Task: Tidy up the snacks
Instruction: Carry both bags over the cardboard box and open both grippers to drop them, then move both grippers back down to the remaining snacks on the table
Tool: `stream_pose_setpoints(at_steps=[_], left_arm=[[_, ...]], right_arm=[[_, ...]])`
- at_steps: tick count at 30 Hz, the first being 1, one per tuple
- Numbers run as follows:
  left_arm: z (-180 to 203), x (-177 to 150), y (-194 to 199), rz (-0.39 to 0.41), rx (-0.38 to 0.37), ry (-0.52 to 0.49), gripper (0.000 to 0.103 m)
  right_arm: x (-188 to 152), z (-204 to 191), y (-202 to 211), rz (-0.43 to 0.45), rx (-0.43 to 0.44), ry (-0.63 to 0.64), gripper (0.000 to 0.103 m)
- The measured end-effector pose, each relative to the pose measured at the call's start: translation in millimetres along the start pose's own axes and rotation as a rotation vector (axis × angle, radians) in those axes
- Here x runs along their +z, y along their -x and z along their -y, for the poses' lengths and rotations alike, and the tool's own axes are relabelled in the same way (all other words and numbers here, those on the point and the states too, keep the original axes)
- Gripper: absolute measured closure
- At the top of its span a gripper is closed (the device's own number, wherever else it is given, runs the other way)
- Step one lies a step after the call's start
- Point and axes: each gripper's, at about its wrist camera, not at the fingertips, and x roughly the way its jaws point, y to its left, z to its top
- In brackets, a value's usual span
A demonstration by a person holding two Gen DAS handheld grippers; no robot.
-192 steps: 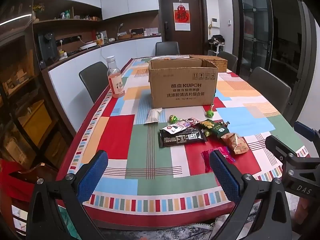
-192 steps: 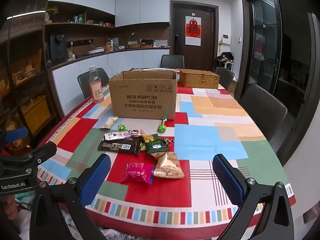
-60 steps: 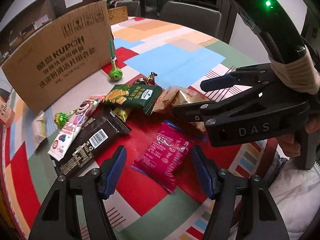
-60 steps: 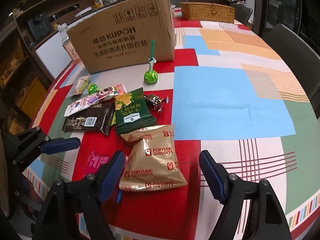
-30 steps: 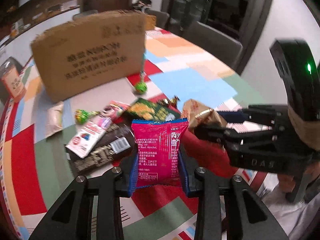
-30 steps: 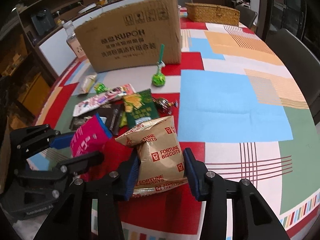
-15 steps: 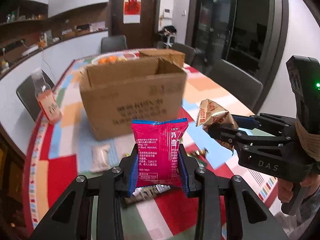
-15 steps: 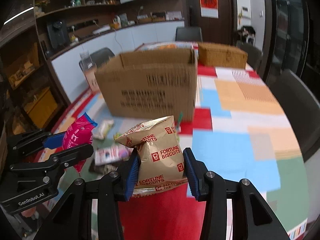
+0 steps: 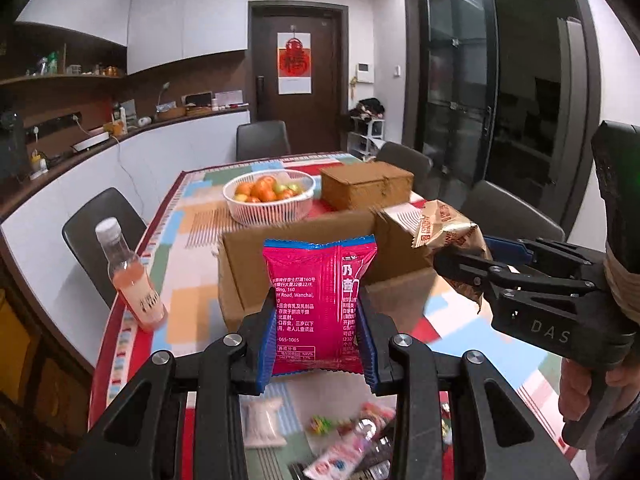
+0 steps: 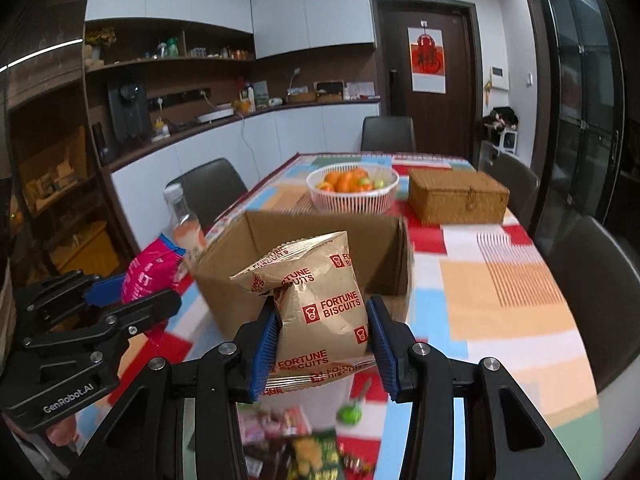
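My left gripper [image 9: 320,344] is shut on a pink snack packet [image 9: 320,300], held upright in the air in front of the open cardboard box [image 9: 296,272]. My right gripper [image 10: 322,346] is shut on a gold Fortune Biscuits bag [image 10: 320,300], raised before the same box [image 10: 312,264]. In the left wrist view the right gripper [image 9: 476,268] with the gold bag [image 9: 444,228] hangs at the box's right corner. In the right wrist view the left gripper [image 10: 116,292] with the pink packet [image 10: 150,270] sits left of the box. Several loose snacks [image 9: 348,444] lie on the table below.
A bottle of pink drink [image 9: 134,280] stands left of the box. Behind it are a white basket of fruit [image 10: 352,188] and a woven lidded box [image 10: 458,196]. Dark chairs [image 10: 596,292] ring the patchwork-clothed table [image 10: 500,292]. A green lollipop [image 10: 350,414] lies near the front.
Both grippers have risen from just above the table with their packets still held. The views have tipped up, so the box's open top and the items behind it now show.
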Motion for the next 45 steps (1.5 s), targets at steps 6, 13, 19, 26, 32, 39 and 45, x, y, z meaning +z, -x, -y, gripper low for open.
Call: stream_pose_setpoints(at_steps=[6, 13, 19, 26, 32, 39, 45], left_arm=[[-16, 28, -29, -0.007, 0.019, 0.016, 0.068], [-29, 48, -76, -0.079, 0.009, 0.034, 0.068], [-31, 54, -99, -0.116, 0.047, 0.028, 0.037], [-34, 42, -77, -0.087, 0.102, 0.031, 0.029], [-23, 26, -44, -0.073, 0.095, 0.015, 0.026], [-7, 9, -8, -0.054, 0.082, -0.011, 0.023], [7, -8, 12, -0.061, 0.069, -0.039, 0.021]], right_arm=[[28, 6, -31, -0.001, 0.014, -0.017, 0.058], [49, 9, -68, -0.049, 0.009, -0.020, 0.058], [55, 14, -89, -0.087, -0.004, -0.018, 0.057], [49, 14, -81, -0.084, -0.086, 0.000, 0.033], [37, -1, -49, -0.042, -0.080, 0.061, 0.033], [20, -8, -18, -0.037, -0.059, 0.080, 0.033], [1, -8, 3, -0.046, -0.046, 0.084, 0.033]])
